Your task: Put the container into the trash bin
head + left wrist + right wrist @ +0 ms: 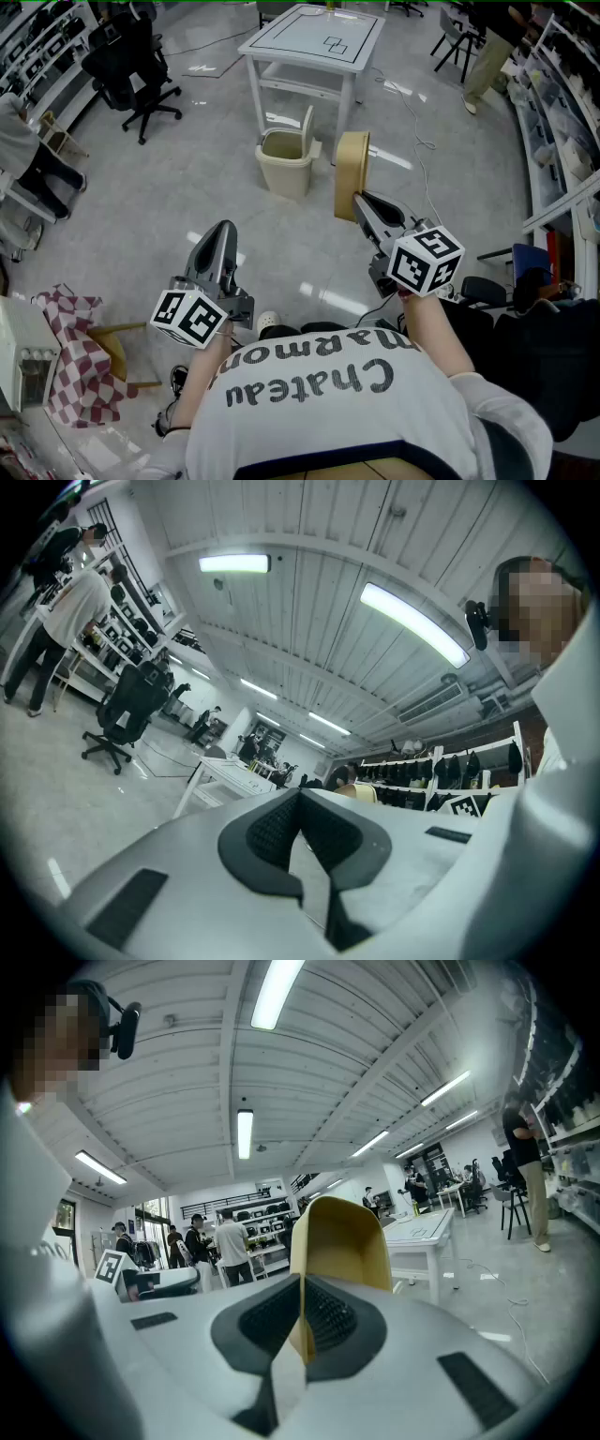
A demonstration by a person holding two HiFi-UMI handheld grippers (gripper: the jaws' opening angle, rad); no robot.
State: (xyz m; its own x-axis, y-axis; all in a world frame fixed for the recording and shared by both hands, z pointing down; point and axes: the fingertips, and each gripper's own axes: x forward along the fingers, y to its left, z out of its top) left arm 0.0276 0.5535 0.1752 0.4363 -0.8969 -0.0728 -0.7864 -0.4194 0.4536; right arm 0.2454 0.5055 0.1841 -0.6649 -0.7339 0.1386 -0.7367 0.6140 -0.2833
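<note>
In the head view a tan, flat-sided container (352, 174) hangs on edge above the floor, with my right gripper (360, 202) shut on its lower rim. The right gripper view shows the container (342, 1239) rising between the pads, its thin wall pinched in my right gripper (300, 1309). A beige trash bin (286, 162) with its lid swung up stands on the floor just left of the container, in front of a white table. My left gripper (224, 234) is held lower left, away from both. In its own view, my left gripper (300, 834) is shut with nothing in it.
The white table (315, 38) stands behind the bin. A black office chair (132, 71) is far left. A stool with a checkered cloth (69, 349) sits near left. A cable (415, 114) trails over the floor on the right. A person (494, 47) and shelves are at the far right.
</note>
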